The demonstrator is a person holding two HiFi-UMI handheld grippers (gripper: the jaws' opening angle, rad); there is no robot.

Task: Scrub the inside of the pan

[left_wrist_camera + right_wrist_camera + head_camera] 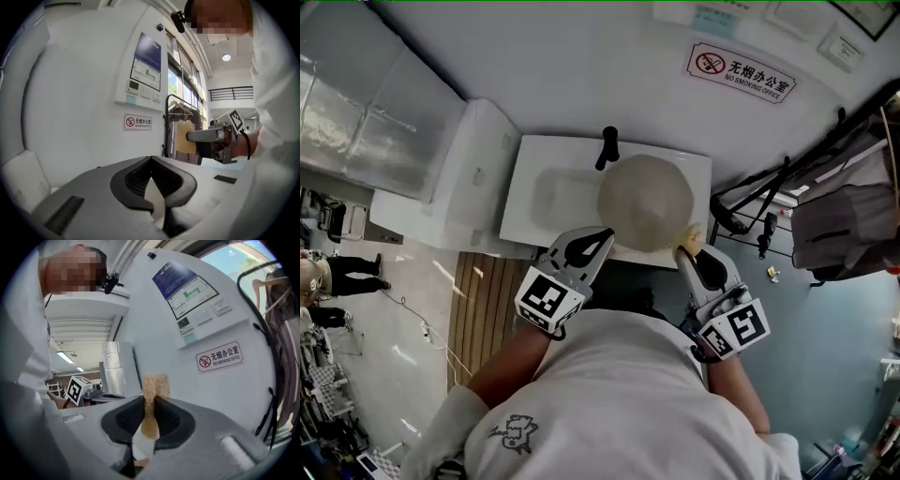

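In the head view a round pale pan lies over the right part of a white sink. My left gripper is level at the pan's near left edge, jaws shut; whether it touches the pan I cannot tell. In the left gripper view its jaws meet with nothing between them, and the pan is hidden below. My right gripper stands at the pan's near right edge, shut on a yellow-brown sponge. The sponge sticks up from the shut jaws. The left gripper view also shows the right gripper with the sponge.
A black faucet stands at the sink's back. A white block adjoins the sink on the left, with a silver duct beyond. A black clothes rack with garments stands at right. A no-smoking sign hangs on the wall.
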